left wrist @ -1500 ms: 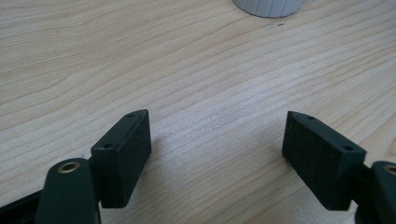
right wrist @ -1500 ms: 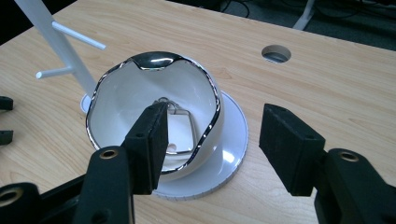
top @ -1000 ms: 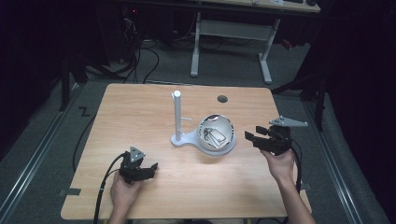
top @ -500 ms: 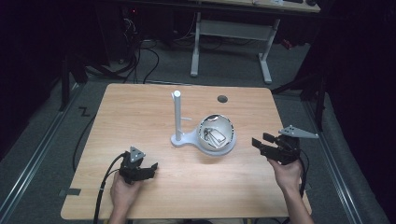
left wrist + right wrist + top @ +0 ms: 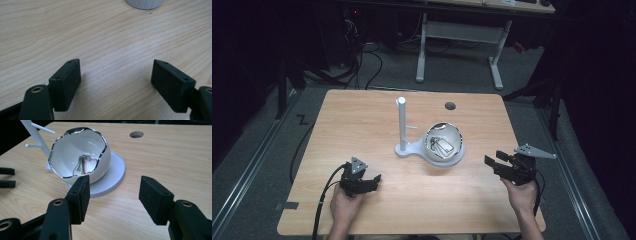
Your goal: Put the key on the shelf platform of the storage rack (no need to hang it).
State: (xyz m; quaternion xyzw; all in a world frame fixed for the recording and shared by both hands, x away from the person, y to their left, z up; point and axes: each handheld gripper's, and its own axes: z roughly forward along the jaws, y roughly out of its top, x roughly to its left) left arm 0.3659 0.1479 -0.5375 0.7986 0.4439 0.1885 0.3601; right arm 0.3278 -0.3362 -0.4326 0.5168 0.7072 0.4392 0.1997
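Right gripper (image 5: 490, 164) released, empty, at four o'clock of bowl (image 5: 443, 142); left gripper (image 5: 371, 182) released, at seven o'clock.

Wooden table (image 5: 362, 120), cable hole (image 5: 450, 105) near far edge. A white stand (image 5: 404, 148) rests mid-table, carrying a bowl (image 5: 443, 142).

One light wooden table (image 5: 362, 125) carries one white stand with a round base plate (image 5: 457, 159) and a single upright white post (image 5: 402, 125) (two thin pegs jut from the post in the right gripper view). One glossy white egg-shaped bowl with a silver jagged rim (image 5: 82, 157) sits on the plate. Inside lies what looks like one bunch of metal keys (image 5: 83, 163); their number is hard to tell. Two black hand-held grippers, left (image 5: 371, 182) and right (image 5: 490, 162). One round hole (image 5: 450, 106) in the tabletop.
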